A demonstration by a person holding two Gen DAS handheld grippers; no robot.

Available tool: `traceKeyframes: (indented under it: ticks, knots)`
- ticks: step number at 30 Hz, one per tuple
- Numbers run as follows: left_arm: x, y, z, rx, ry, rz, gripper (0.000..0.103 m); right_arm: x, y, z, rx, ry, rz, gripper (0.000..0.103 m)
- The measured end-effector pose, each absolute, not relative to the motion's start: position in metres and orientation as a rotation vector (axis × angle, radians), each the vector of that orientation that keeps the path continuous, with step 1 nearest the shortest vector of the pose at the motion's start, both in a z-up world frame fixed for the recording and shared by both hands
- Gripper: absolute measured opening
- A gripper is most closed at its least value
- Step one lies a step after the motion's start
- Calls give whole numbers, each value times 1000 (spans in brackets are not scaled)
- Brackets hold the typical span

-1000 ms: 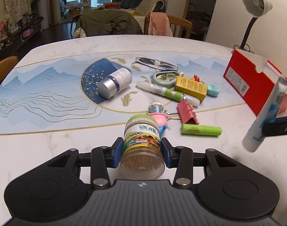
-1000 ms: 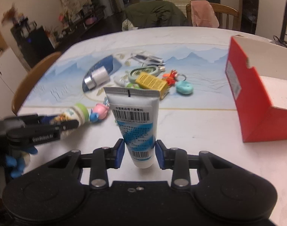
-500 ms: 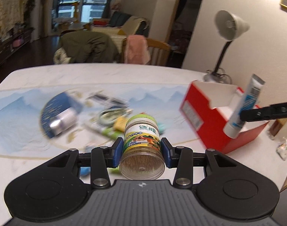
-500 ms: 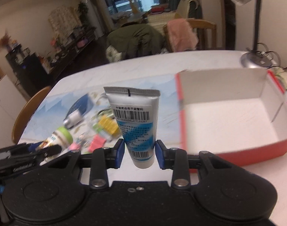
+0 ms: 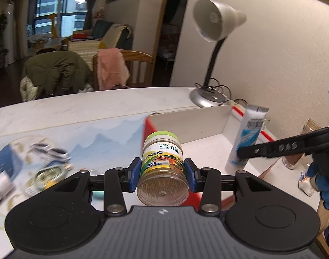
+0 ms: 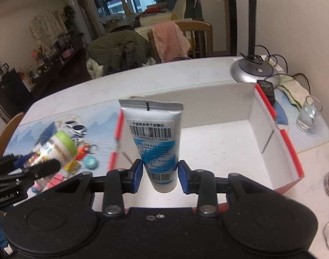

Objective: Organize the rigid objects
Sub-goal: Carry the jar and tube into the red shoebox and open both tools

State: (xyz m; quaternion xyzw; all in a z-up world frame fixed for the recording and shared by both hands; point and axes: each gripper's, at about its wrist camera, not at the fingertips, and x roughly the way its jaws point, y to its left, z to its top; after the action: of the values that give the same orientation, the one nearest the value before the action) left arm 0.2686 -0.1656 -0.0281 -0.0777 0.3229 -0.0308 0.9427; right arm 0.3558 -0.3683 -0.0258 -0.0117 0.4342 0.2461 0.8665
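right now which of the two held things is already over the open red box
The silver-blue tube in the right gripper; the white floor of the red box shows behind it. The toothpick jar sits at the box's near left corner.

White marble-look table (image 6: pixel 186 73) with a blue mountain-print mat (image 5: pixel 104 133). Resting on it: an open red box with white interior (image 6: pixel 278 142); a desk lamp's silver base (image 6: pixel 254 72); sunglasses (image 6: pixel 76 127); a teal round item (image 6: pixel 90 163); a glass of water (image 6: pixel 307 116); a crumpled cloth (image 6: pixel 293 87). Other small items at the left are blurred.
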Motion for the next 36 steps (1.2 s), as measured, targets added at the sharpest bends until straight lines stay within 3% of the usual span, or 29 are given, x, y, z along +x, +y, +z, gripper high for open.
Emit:
traceKeyframes:
  ticks: [14,36]
  knots:
    - [353,-244,-56,-80,765,-133,42,398,-404,-59,-133,1011,467,34]
    - [421,-266,-116,-60,1076,-124,42,457,-399,-99,-201,1132,504,34]
